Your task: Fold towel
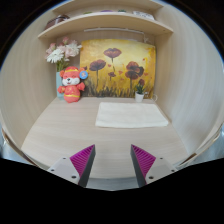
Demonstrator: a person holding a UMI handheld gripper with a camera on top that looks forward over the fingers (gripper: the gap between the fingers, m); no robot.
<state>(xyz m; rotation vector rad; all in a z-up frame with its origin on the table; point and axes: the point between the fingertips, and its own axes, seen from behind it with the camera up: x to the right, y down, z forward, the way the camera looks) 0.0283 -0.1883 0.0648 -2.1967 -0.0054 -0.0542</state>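
Note:
A white towel (132,115) lies flat on the light wooden table (70,130), spread as a rectangle toward the back right, close to the wall. My gripper (113,160) hovers above the table's front part, well short of the towel. Its two fingers with magenta pads (84,158) stand wide apart with nothing between them.
An orange stuffed toy (71,84) stands at the back left beside a vase of flowers (63,52). A painting of flowers (118,68) leans on the back wall, with a small potted plant (140,93) before it. A shelf (100,22) hangs above.

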